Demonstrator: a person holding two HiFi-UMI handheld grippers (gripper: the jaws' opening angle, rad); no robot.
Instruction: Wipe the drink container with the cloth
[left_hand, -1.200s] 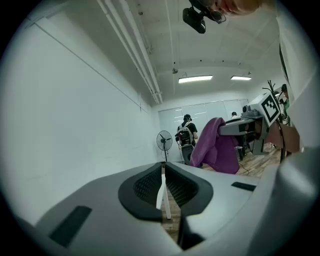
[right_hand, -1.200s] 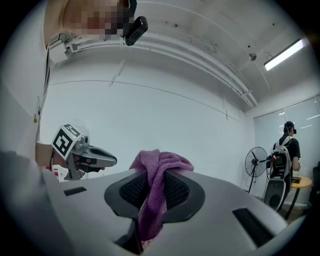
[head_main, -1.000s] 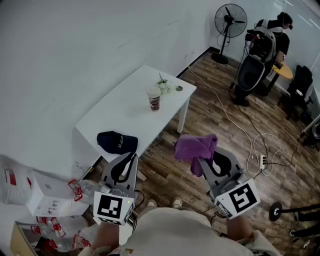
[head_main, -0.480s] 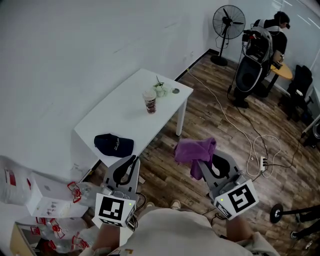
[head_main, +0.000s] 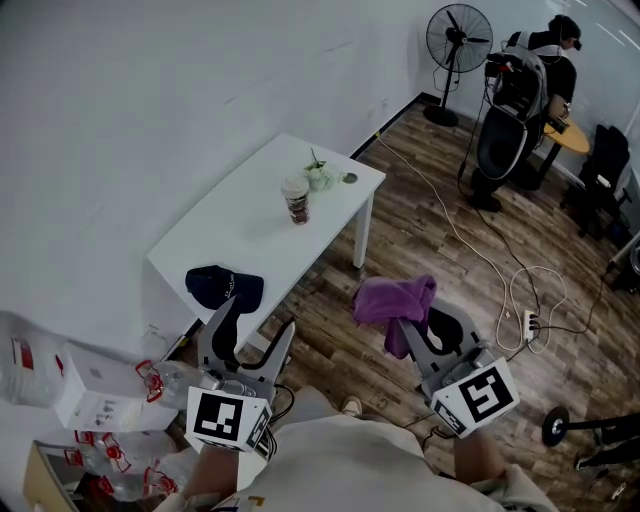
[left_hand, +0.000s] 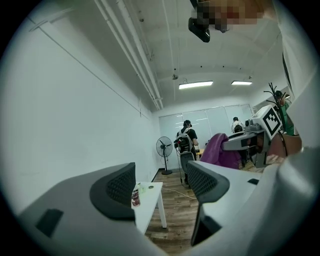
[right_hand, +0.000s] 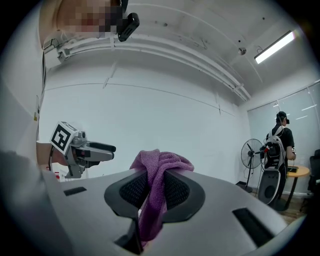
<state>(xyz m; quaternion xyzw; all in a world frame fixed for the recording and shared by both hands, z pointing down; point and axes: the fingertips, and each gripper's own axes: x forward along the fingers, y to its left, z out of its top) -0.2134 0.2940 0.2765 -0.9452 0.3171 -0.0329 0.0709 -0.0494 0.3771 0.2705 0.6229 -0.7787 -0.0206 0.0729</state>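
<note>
The drink container (head_main: 296, 200), a lidded cup with a dark drink, stands on the white table (head_main: 230, 235) well ahead of both grippers; the left gripper view shows the cup (left_hand: 135, 196) just past the left jaw. My left gripper (head_main: 254, 323) is held level near the table's front corner. Its jaws have just been opening and stand open with nothing between them (left_hand: 160, 187). My right gripper (head_main: 405, 325), over the wooden floor to the right of the table, is shut on the purple cloth (head_main: 393, 298), which bunches above the jaws (right_hand: 157, 185).
A dark cap (head_main: 224, 285) lies at the table's near end, and a small plant (head_main: 322, 177) sits at its far end. Boxes and bags (head_main: 90, 395) are piled at the left. A fan (head_main: 459, 40), a person (head_main: 555, 60) and floor cables (head_main: 520, 290) are at the far right.
The left gripper's jaws have gone from shut to wide open. The right gripper still holds the purple cloth. The table sits slightly further left in the view.
</note>
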